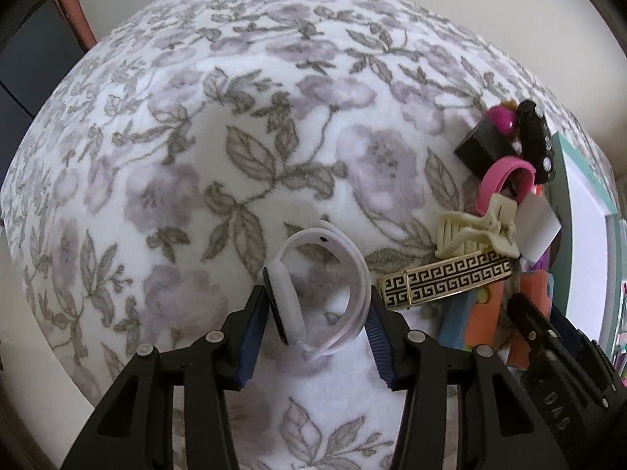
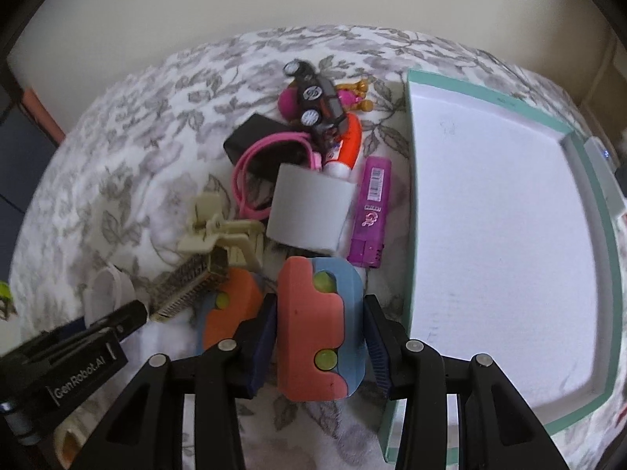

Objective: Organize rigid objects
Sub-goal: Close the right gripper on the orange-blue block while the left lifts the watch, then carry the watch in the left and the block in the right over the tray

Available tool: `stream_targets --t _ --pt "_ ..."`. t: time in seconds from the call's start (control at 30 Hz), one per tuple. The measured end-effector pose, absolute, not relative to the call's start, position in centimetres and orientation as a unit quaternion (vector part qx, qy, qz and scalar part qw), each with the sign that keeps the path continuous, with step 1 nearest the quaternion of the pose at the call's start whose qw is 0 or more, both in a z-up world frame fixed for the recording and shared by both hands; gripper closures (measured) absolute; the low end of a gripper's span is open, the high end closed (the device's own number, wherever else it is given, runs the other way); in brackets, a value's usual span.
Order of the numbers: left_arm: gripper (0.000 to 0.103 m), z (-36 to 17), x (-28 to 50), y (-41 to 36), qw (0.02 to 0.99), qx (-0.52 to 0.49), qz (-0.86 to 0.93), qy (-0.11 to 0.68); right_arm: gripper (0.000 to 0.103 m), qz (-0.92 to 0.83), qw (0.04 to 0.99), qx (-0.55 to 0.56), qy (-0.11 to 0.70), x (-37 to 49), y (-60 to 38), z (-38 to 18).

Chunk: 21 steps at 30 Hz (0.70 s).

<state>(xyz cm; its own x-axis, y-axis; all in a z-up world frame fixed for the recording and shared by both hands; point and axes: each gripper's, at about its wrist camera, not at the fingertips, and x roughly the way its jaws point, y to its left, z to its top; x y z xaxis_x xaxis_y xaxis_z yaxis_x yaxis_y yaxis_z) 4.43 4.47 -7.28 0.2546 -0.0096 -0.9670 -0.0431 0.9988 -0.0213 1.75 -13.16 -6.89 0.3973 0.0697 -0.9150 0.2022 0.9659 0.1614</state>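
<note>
Left wrist view is showing the left gripper [image 1: 317, 313] straddling a white watch [image 1: 319, 293] that is lying on the floral blanket [image 1: 196, 137]. Its jaws are standing about half open, one pad against the watch's dark face, the other against the strap loop; whether they are pressing firmly I cannot tell. Just to the right, a patterned band [image 1: 443, 280], a cream hair clip [image 1: 476, 235] and a pink strap [image 1: 505, 180] are crowding together in the pile.

Right wrist view is showing the right gripper [image 2: 319, 344] bracketing an orange-and-blue block [image 2: 319, 329], jaws roughly a third open, the pads sitting at or just beside its sides; actual contact is unclear. A second such block [image 2: 231, 313] is lying near it on the left, and a grey piece [image 2: 309, 207] and a purple tube [image 2: 370, 211] beyond. A teal-rimmed tray [image 2: 411, 196] is standing just to the right, its white floor bare.

Judging from this, both hands are working on the grasp. To do it well, each should be closing squarely before lifting. The watch is likely springy, so squeezing across the loop risks it twisting out; the block's flat sides should be holding steadier. Lifting straight up will keep the neighbours undisturbed, and the tray looks the likely destination.
</note>
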Motion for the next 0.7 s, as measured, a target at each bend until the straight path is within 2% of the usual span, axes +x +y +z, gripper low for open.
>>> stream_targets --t 0.2,0.4,0.7 --pt "0.053 -5.3 3.6 4.8 0.807 -0.024 0.009 0.590 0.058 -0.036 0.834 0.171 0.523 1.3 -14.8 -4.9" --pt "0.053 -4.0 3.4 4.0 0.818 -0.012 0.001 0.575 0.058 -0.058 0.849 0.171 0.497 0.9 -16.5 -2.5" --pt "0.053 -1.5 4.5 -0.9 0.835 0.003 -0.037 0.550 0.058 -0.127 0.863 0.164 0.460 0.0 -21.2 0.2"
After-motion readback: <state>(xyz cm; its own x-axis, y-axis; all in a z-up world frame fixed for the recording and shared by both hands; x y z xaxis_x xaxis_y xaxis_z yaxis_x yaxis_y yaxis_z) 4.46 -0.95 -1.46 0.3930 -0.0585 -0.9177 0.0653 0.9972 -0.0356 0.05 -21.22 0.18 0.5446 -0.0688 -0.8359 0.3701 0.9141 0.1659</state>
